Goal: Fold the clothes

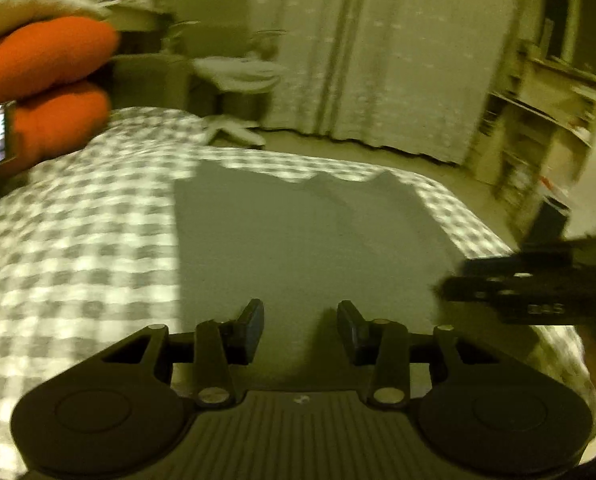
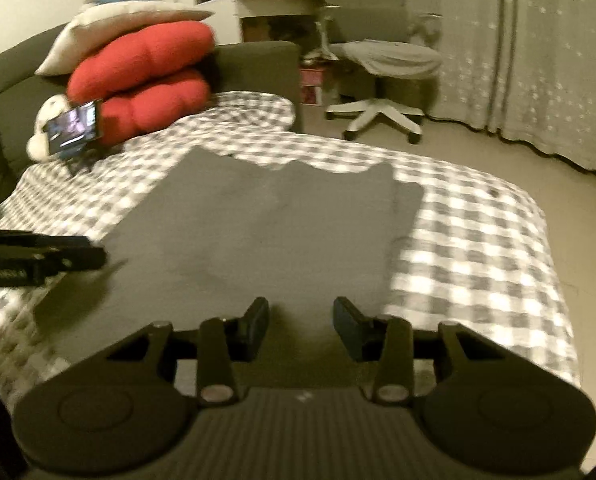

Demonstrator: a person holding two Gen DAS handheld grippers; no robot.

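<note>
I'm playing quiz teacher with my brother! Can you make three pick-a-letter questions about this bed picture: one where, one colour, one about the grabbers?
1. Where does the dark shirt lie?
A floor
B checked bedcover
C chair

2. What colour are the stacked round cushions?
A red
B blue
C yellow

3. What does the right gripper hold?
A phone
B sock
C nothing

Answers: 1 B, the shirt is spread flat on the checks. 2 A, they are red under a pale pillow. 3 C, its jaws stand apart with nothing between.
</note>
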